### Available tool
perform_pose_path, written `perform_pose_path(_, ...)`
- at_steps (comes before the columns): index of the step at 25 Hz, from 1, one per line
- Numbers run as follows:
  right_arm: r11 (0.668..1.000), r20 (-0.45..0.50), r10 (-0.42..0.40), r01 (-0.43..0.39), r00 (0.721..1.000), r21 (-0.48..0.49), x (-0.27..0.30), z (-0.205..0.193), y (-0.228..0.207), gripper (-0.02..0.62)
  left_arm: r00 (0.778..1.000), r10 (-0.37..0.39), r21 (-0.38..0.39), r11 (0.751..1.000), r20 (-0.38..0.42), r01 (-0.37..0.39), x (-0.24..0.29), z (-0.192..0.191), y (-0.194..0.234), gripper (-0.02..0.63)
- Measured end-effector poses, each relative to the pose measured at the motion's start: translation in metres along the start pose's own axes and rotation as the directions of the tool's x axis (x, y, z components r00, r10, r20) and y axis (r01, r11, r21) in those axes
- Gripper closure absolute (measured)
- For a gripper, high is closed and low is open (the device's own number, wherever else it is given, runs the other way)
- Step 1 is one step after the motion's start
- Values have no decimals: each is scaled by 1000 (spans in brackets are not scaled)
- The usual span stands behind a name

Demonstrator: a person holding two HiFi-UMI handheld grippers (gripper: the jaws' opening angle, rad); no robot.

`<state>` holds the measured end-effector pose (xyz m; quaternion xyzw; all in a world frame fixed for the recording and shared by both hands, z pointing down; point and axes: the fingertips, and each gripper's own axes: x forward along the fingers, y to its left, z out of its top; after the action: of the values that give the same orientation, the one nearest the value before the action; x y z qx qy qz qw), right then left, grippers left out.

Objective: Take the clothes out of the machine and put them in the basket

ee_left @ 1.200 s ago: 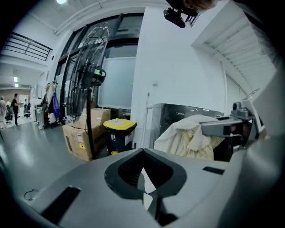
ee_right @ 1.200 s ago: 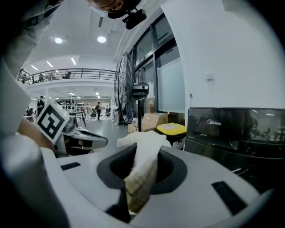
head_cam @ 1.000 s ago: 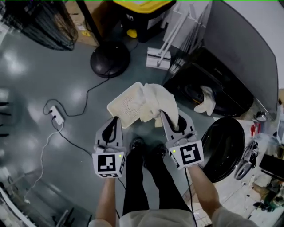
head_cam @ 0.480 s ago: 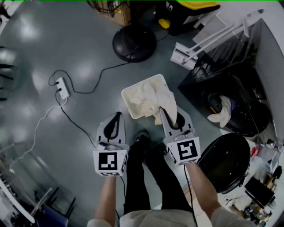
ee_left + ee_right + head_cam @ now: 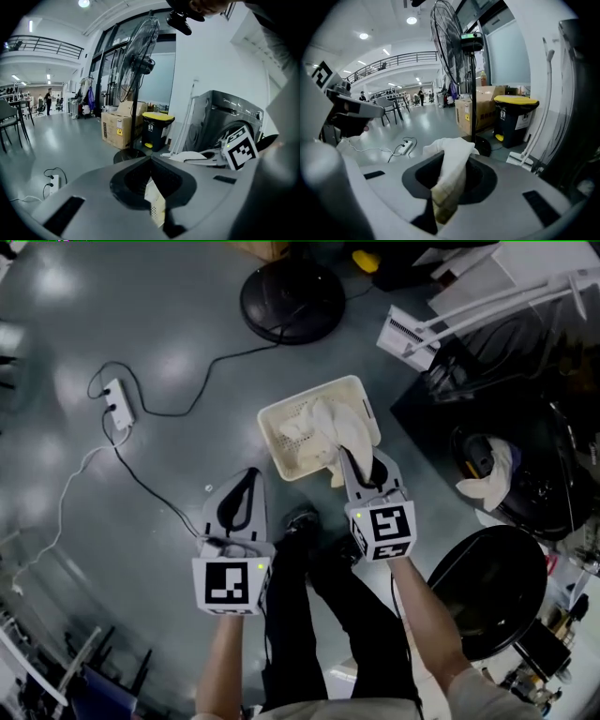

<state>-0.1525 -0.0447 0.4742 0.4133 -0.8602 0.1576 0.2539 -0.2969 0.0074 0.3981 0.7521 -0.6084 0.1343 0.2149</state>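
The cream perforated basket (image 5: pixel 361 399) stands on the grey floor ahead of my feet. A white cloth (image 5: pixel 330 430) lies over its inside, and my right gripper (image 5: pixel 347 455) is shut on the cloth's near end at the basket's near right corner. In the right gripper view the cloth (image 5: pixel 452 161) bunches up out of the closed jaws. My left gripper (image 5: pixel 249 474) hangs shut and holds nothing, left of the basket's near corner; a sliver of the basket (image 5: pixel 155 201) shows past its jaws. Another white cloth (image 5: pixel 492 470) lies in the machine's dark drum (image 5: pixel 534 493) at the right.
The machine's round dark door (image 5: pixel 487 587) hangs open at the lower right. A fan's black base (image 5: pixel 292 301) stands beyond the basket, a white power strip (image 5: pixel 117 401) with cables lies at the left. A white rack (image 5: pixel 412 334) leans by the machine. My shoes (image 5: pixel 300 519) are just below the basket.
Both grippers have come down towards the floor. The white cloth, earlier held above the basket, now lies inside it, with the right gripper still shut on it. The left gripper stays shut.
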Motion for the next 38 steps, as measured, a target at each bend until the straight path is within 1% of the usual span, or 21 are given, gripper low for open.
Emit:
perform_pose_path(2, 1000, -19, 1, -1, 1000, 5, 23, -28, -3, 508, 1000, -2, 9, 1000, -9, 2, 7, -16, 3, 586)
perform_pose_path(5, 1000, -77, 8, -9, 997, -12, 59, -75, -2, 508, 1000, 2, 5, 1000, -26, -2, 17, -45, 11, 586)
perform_pose_path(7, 999, -107, 27, -30, 994, -30, 81, -102, 6, 506, 999, 6, -4, 1000, -44, -6, 23, -67, 15, 587)
perform_pose_path(10, 996, -128, 59, -66, 990, -53, 112, -133, 21, 506, 998, 1, -2, 1000, -67, -1, 35, -97, 21, 586)
perform_pose_path(14, 995, -176, 81, -89, 981, -38, 153, -176, 28, 505, 997, 0, -4, 1000, -79, 0, 51, -131, 27, 586)
perform_pose_path(17, 994, -231, 98, -107, 968, -29, 177, -214, 30, 503, 997, 6, -1, 1000, -79, -7, 60, -152, 29, 586)
perform_pose_path(19, 992, -278, 107, -120, 955, -29, 190, -238, 32, 500, 997, 5, 2, 1000, -73, -5, 67, -161, 28, 586)
perform_pose_path(22, 988, -359, 126, -149, 925, -37, 204, -271, 39, 494, 997, 1, -4, 1000, -74, -1, 75, -172, 28, 587)
perform_pose_path(26, 977, -471, 130, -195, 873, -91, 219, -304, 45, 489, 997, -5, 3, 1000, -71, 5, 86, -178, 28, 586)
perform_pose_path(28, 974, -524, 121, -202, 843, -99, 225, -316, 44, 480, 998, -10, 9, 1000, -66, 11, 92, -176, 28, 586)
perform_pose_path(30, 973, -554, 120, -208, 824, -100, 228, -322, 43, 468, 998, -14, 13, 1000, -63, 15, 94, -174, 26, 586)
perform_pose_path(31, 971, -554, 130, -219, 822, -96, 227, -323, 45, 441, 998, -16, 17, 1000, -64, 17, 94, -172, 25, 586)
perform_pose_path(32, 969, -545, 147, -231, 826, -88, 225, -321, 48, 388, 998, -18, 22, 1000, -65, 20, 94, -171, 24, 586)
perform_pose_path(33, 968, -529, 162, -239, 833, -79, 223, -318, 51, 320, 998, -20, 24, 999, -67, 22, 94, -169, 22, 586)
perform_pose_path(34, 968, -508, 171, -239, 844, -72, 220, -314, 52, 278, 997, -22, 25, 999, -68, 24, 93, -167, 20, 586)
perform_pose_path(38, 980, -416, 140, -186, 898, -72, 201, -288, 45, 255, 996, -41, 33, 998, -80, 44, 88, -153, 7, 586)
